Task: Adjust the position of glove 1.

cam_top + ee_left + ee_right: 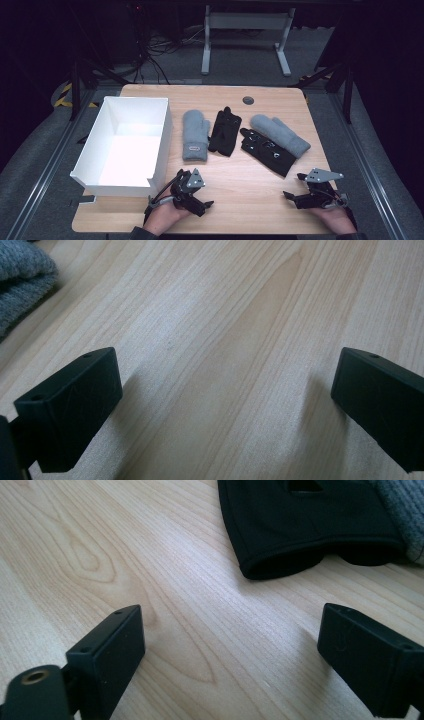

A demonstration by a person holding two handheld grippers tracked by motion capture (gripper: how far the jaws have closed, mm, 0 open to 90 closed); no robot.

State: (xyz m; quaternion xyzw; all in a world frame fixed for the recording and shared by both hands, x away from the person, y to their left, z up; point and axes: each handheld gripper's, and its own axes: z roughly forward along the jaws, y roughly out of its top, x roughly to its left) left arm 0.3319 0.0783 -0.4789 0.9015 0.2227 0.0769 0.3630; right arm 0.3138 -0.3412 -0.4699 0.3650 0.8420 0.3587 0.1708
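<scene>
Starting position — both grippers, left gripper [200, 196] and right gripper [300, 192], rest at the near edge with jaws spread and empty, while four gloves [243, 135] lie mid-table, right of the empty white box [162, 145] — none packed yet.

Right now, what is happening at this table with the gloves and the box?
A person holds a two-jaw gripper in each hand, low over the near edge of the wooden table. The left gripper and the right gripper are both open and hold nothing. Four items lie untouched in a row: a grey mitten, a black glove, a second black glove and a second grey mitten. An open white box stands at the left.
</scene>
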